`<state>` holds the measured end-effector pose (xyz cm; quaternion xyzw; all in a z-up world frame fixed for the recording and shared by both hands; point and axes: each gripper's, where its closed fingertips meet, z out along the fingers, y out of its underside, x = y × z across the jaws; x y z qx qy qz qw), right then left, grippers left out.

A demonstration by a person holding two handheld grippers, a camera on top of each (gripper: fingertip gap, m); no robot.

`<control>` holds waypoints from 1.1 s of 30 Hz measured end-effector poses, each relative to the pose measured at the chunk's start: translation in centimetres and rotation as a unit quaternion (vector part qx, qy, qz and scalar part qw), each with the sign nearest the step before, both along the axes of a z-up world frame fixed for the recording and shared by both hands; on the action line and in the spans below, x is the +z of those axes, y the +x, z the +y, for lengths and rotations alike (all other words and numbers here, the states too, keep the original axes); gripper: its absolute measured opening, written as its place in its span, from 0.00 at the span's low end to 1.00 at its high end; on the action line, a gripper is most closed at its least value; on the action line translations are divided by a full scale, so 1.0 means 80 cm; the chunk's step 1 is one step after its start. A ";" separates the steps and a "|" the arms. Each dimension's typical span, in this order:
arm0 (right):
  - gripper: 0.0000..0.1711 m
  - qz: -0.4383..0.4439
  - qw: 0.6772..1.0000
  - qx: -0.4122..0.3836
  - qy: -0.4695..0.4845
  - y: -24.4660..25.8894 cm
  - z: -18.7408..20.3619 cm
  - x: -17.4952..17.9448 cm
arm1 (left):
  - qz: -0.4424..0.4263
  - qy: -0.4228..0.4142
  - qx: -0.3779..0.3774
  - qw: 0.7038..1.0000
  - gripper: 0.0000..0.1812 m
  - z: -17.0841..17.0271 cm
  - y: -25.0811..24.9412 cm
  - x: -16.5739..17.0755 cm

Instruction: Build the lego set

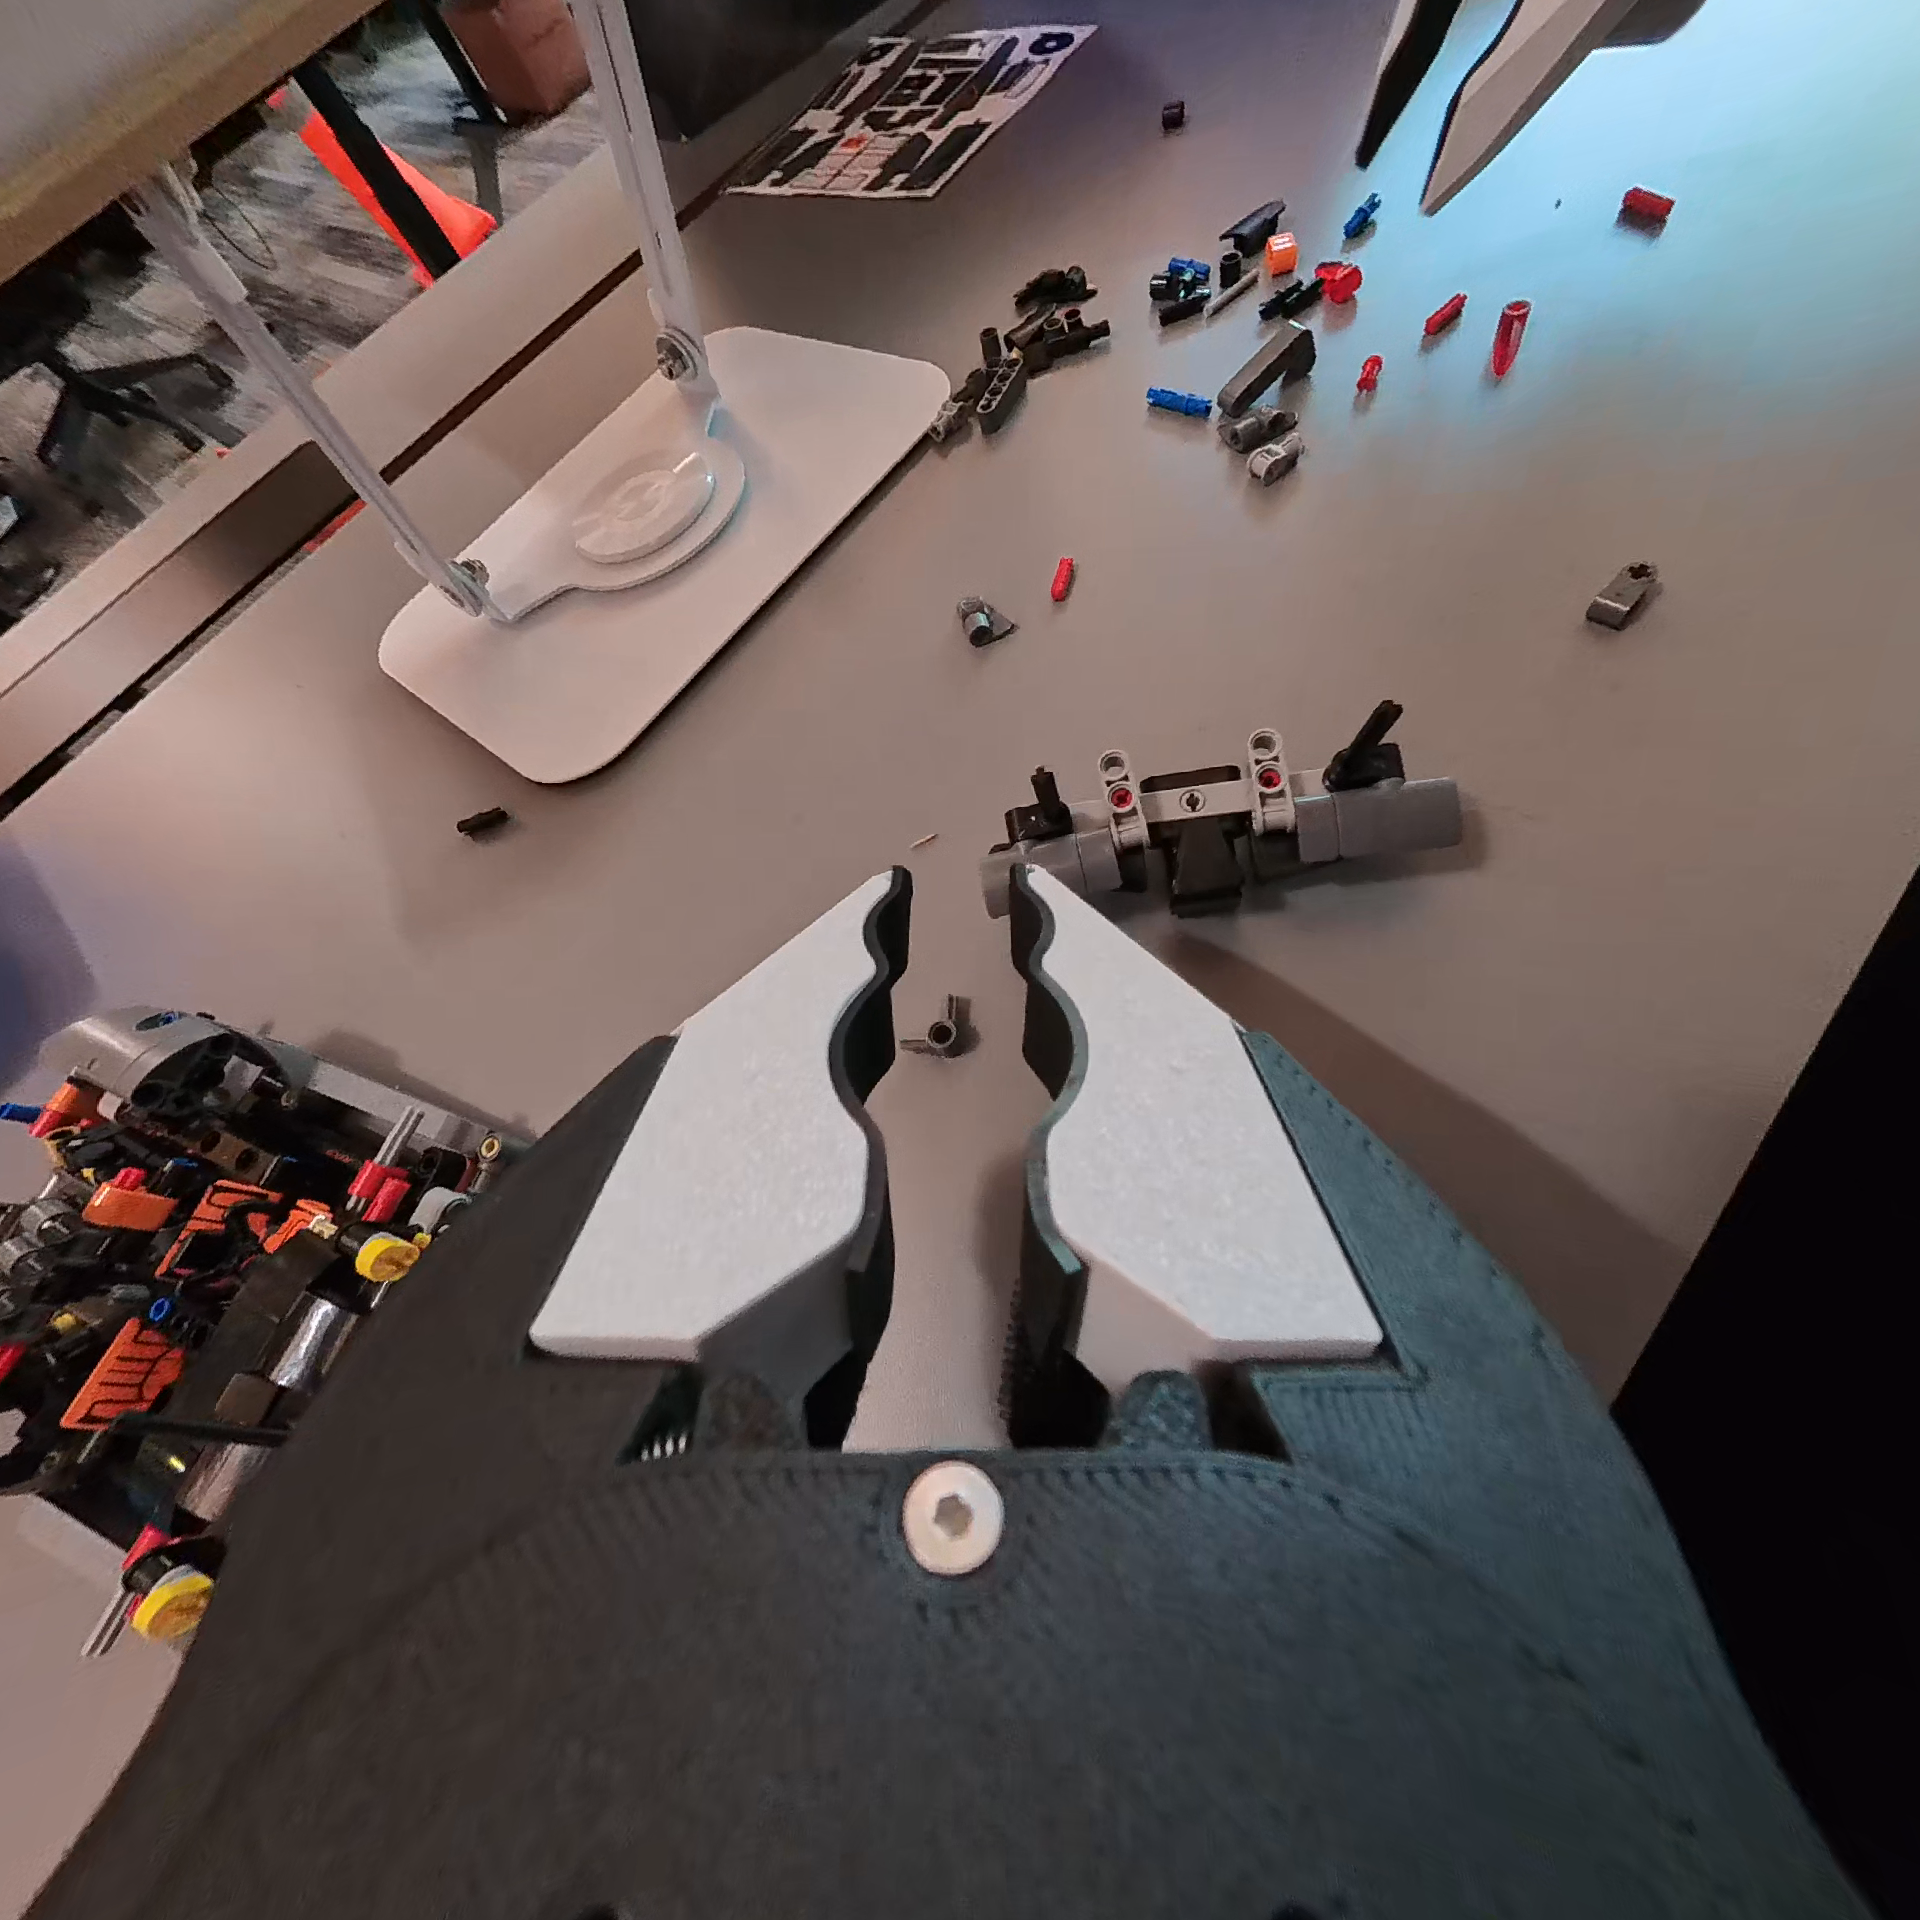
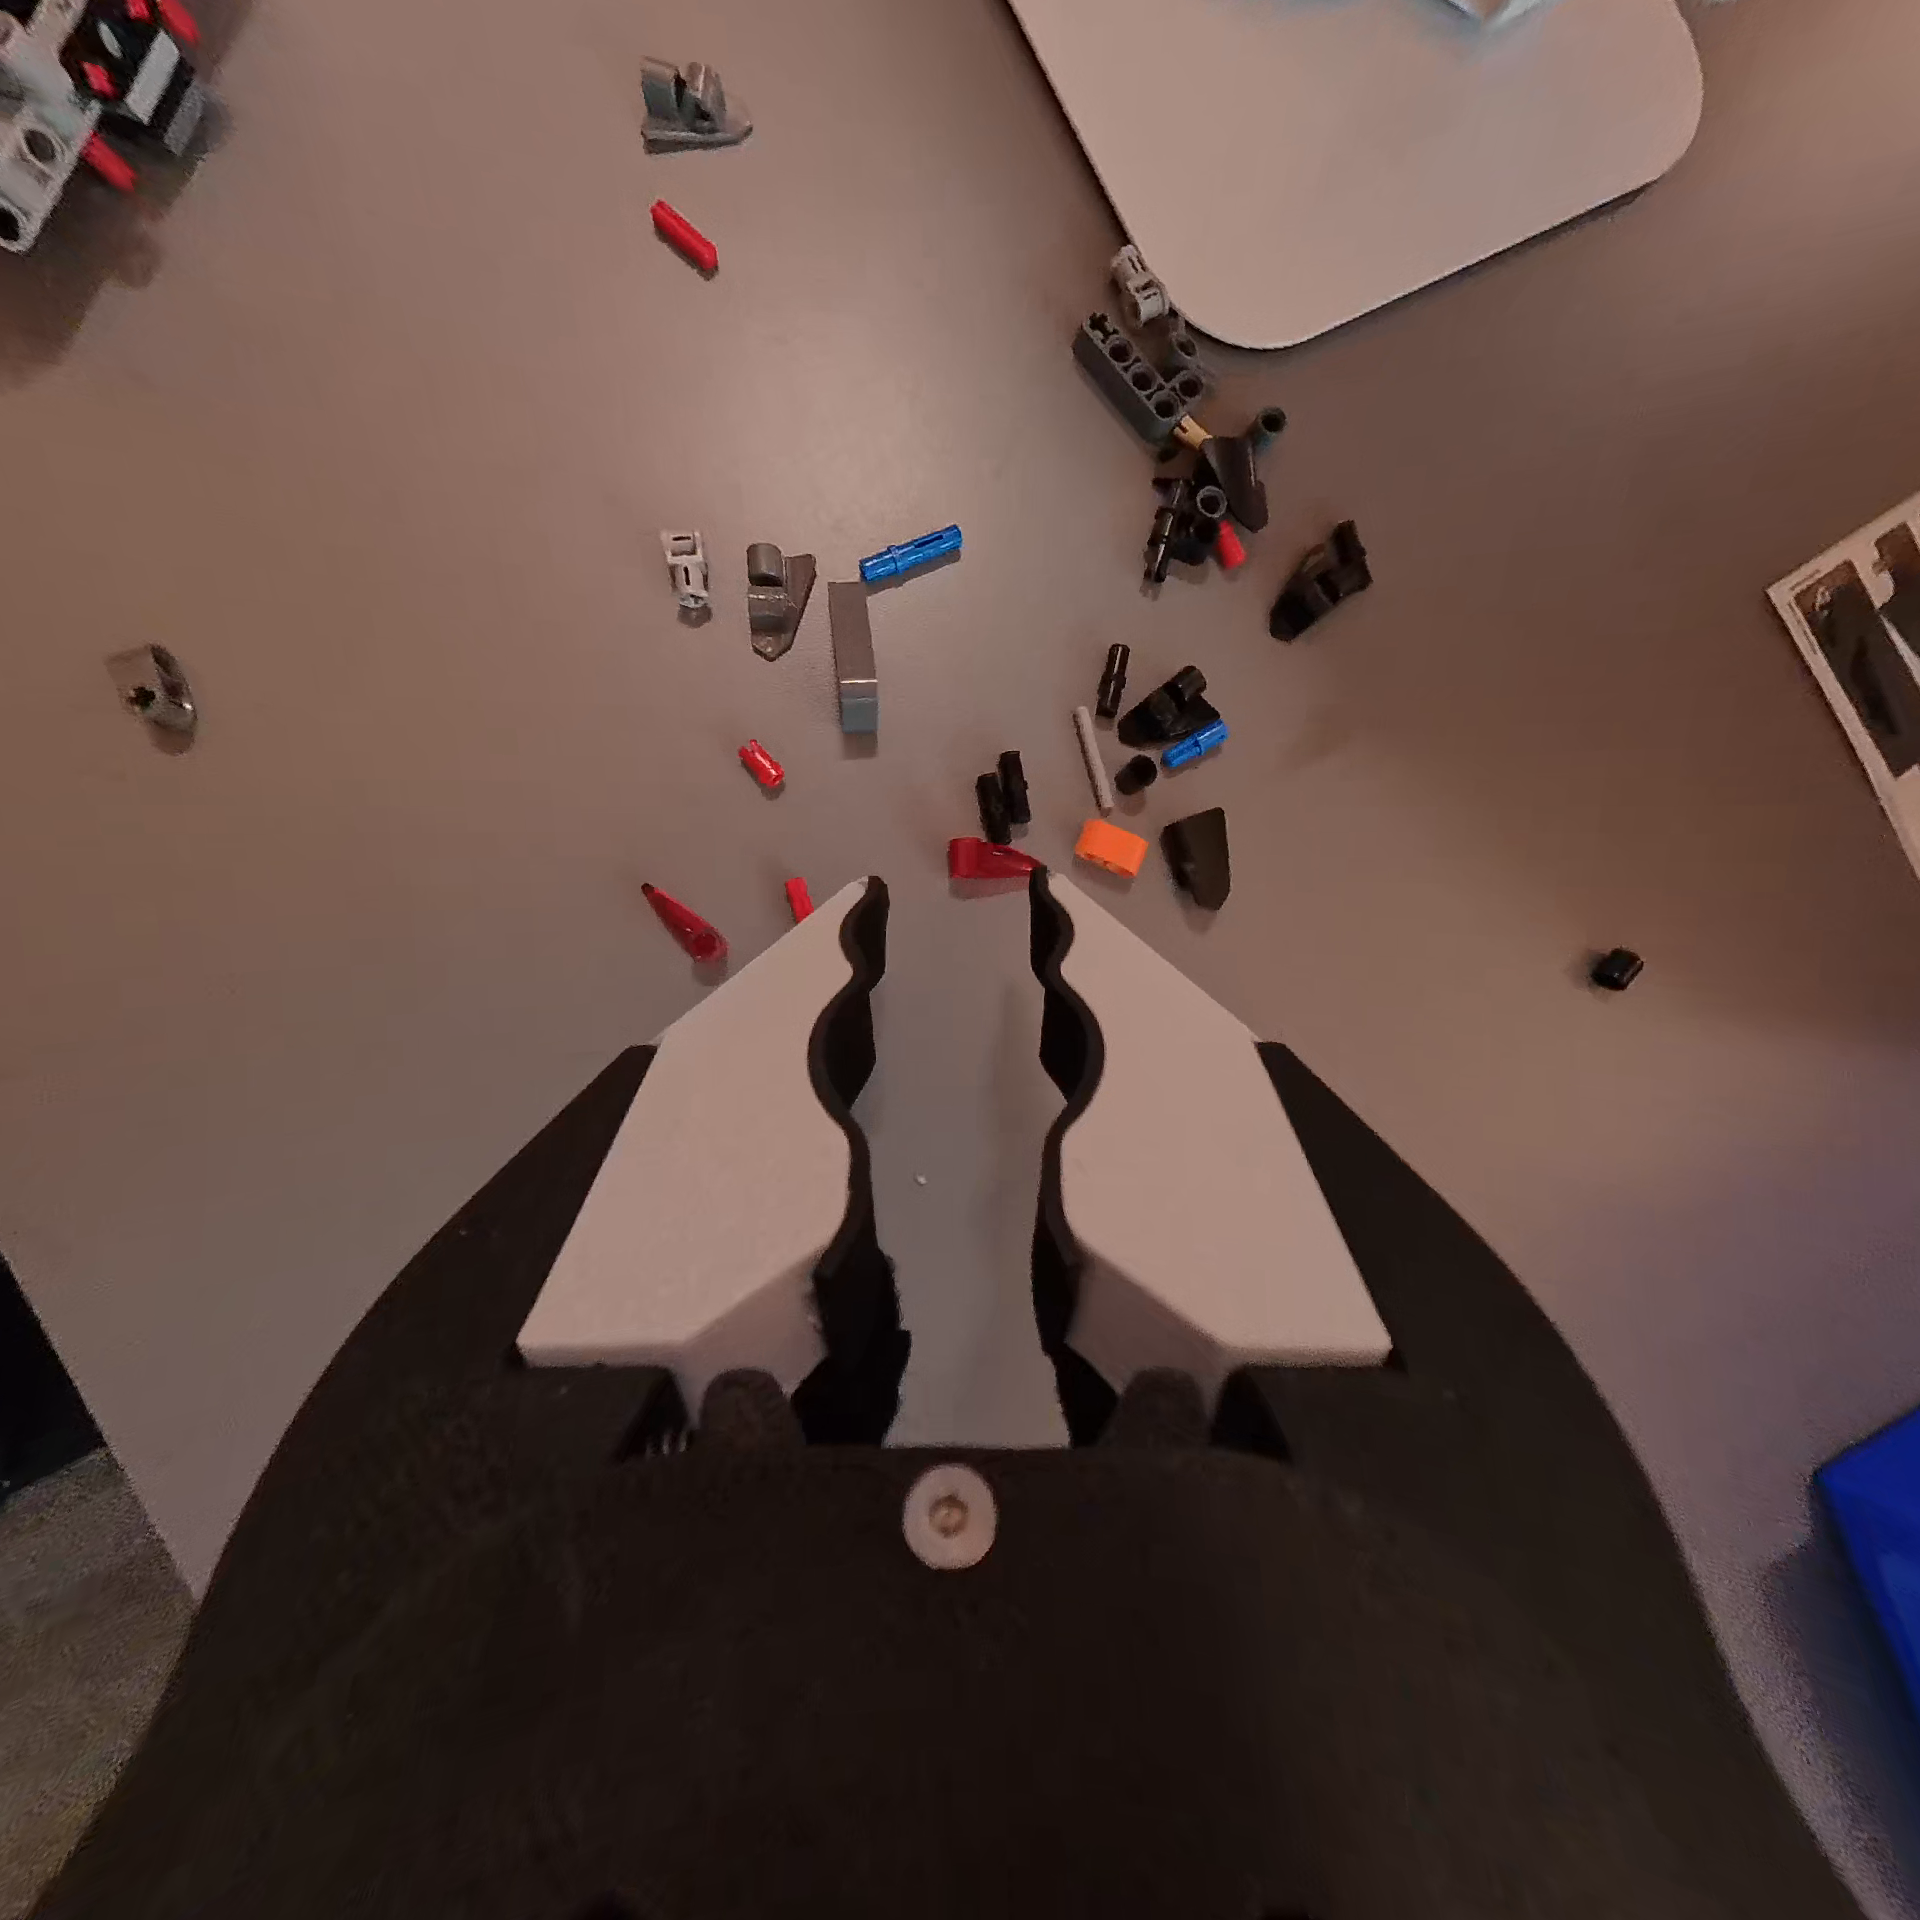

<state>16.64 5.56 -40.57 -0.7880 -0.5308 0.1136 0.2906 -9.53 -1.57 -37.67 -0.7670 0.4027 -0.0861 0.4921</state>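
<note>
My left gripper (image 1: 961,883) is open and empty above the grey table. A small dark connector piece (image 1: 943,1034) lies on the table between its fingers. A long grey and black sub-assembly (image 1: 1226,826) lies just beyond the right fingertip. A large partly built model (image 1: 197,1236) with orange, red and yellow parts sits at the lower left. My right gripper (image 2: 958,883) is open and empty over scattered loose pieces. A red curved piece (image 2: 982,858) and an orange piece (image 2: 1110,844) lie just past its right fingertip. The other gripper (image 1: 1496,94) shows at the far top right.
A white stand base (image 1: 665,551) sits left of centre in the left wrist view; it also shows at the top right of the right wrist view (image 2: 1382,156). A sticker sheet (image 1: 914,109) lies at the far end. Loose pieces (image 1: 1257,322) cluster beyond. The table edge (image 1: 1766,1143) runs on the right. There is about 30 cm between the tips of the two grippers.
</note>
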 end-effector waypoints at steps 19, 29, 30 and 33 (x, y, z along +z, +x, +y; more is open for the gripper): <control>0.11 -0.005 1.000 -0.012 0.019 0.001 -0.002 -0.002 | -0.004 -0.001 0.003 1.000 0.09 0.004 -0.002 -0.001; 0.11 -0.011 1.000 -0.009 0.025 0.001 0.002 0.001 | -0.005 -0.001 0.004 1.000 0.08 0.007 -0.001 0.000; 0.11 -0.011 1.000 -0.008 0.026 0.001 0.003 0.001 | -0.006 -0.001 0.004 1.000 0.08 0.007 -0.001 0.000; 0.11 -0.009 1.000 -0.008 0.027 0.000 0.004 0.002 | -0.006 -0.002 0.004 1.000 0.08 0.008 0.000 0.000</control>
